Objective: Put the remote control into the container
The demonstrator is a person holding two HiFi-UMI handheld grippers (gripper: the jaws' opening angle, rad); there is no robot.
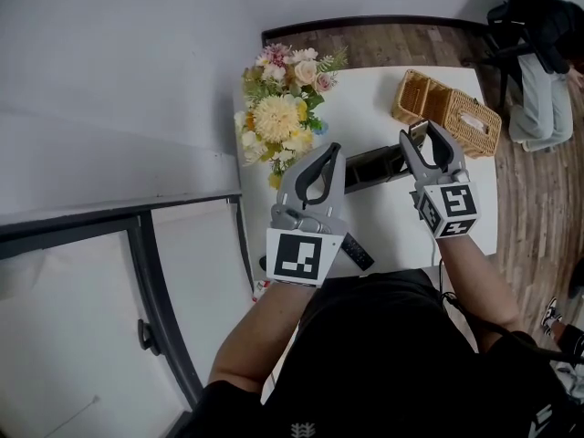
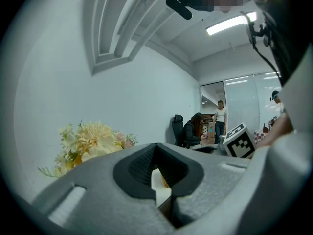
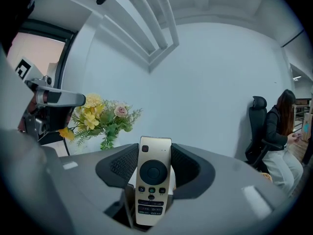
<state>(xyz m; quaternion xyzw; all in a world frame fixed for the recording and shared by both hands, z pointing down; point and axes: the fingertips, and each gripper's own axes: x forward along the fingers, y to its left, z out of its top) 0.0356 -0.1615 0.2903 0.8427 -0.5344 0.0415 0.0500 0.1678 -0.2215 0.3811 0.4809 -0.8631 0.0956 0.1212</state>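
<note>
The cream remote control point(image 3: 153, 180) stands upright, buttons toward the camera, clamped between the right gripper's point(image 1: 426, 136) jaws, held above the white table point(image 1: 365, 108). The wicker container point(image 1: 447, 112) sits just beyond it at the table's far right. Below the grippers lies a long dark tray point(image 1: 374, 167). To the left, the left gripper point(image 1: 327, 153) is clenched with nothing between its jaws. A black remote point(image 1: 356, 252) lies on the near table edge beside it. A bouquet of flowers point(image 1: 283, 108) stands at the far left.
</note>
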